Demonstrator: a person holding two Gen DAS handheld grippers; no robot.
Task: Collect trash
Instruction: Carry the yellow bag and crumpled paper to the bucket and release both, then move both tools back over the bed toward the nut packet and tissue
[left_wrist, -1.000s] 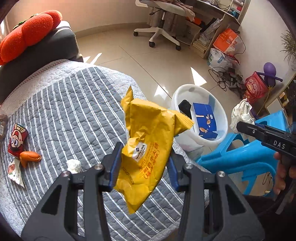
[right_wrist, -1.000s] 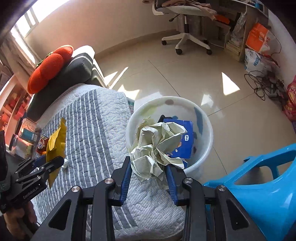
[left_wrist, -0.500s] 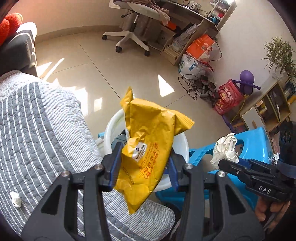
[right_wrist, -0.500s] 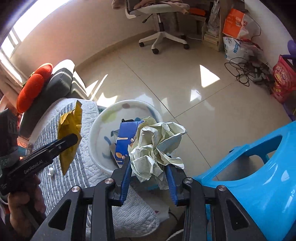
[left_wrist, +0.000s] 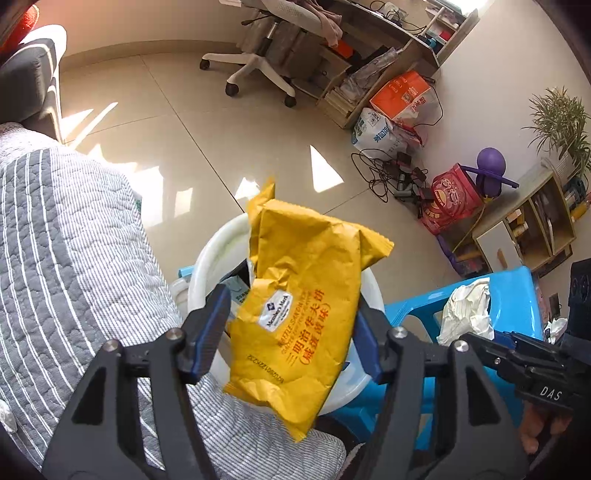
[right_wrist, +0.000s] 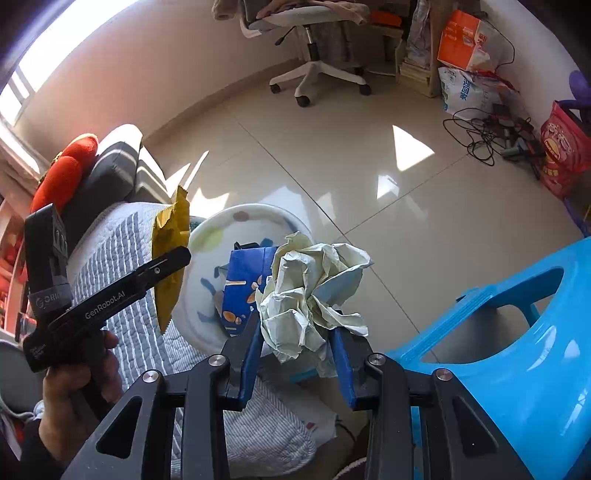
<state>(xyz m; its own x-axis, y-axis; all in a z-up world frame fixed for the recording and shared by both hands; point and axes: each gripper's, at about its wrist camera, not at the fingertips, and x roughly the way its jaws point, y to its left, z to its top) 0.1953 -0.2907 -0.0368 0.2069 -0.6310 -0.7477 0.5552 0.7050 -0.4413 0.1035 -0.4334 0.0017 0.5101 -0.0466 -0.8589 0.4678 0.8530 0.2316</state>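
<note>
Left wrist view: your left gripper (left_wrist: 291, 328) pointed down over the white plastic basin (left_wrist: 207, 258) on the floor, just off the edge of the grey striped quilt (left_wrist: 74, 240). The yellow snack wrapper (left_wrist: 306, 306) hung between the fingers; the jaws had just been opening, a gap showed at the left pad (left_wrist: 212, 325), and whether the right pad touched it couldn't be told, so I'd call it released, not gripped. Wrapper = thin crinkly film, creased, flat pouch shape w/ serrated ends, prob. empty and v. light; it should flutter rather than drop straight, and the film looks slick. Best hold is across the flat mid-section, as you had it. Basin: smooth rigid plastic, round rim. The blue plastic stool (left_wrist: 424, 306) stood just beside the basin, glossy and hard.

Right wrist view: your right gripper (right_wrist: 295, 332) was clenched on the crumpled paper wad (right_wrist: 314, 291), above the basin's near rim (right_wrist: 258, 210). Wad = pale paper, scrunched into an irregular ball, soft, springy, v. light; it compresses, so pinch it through the bulk, not a loose flap. A blue carton (right_wrist: 240, 284) already lay inside the basin: printed card, stiffish, boxy. The wrapper showed edge-on at the quilt's edge, by the basin rim.
</note>
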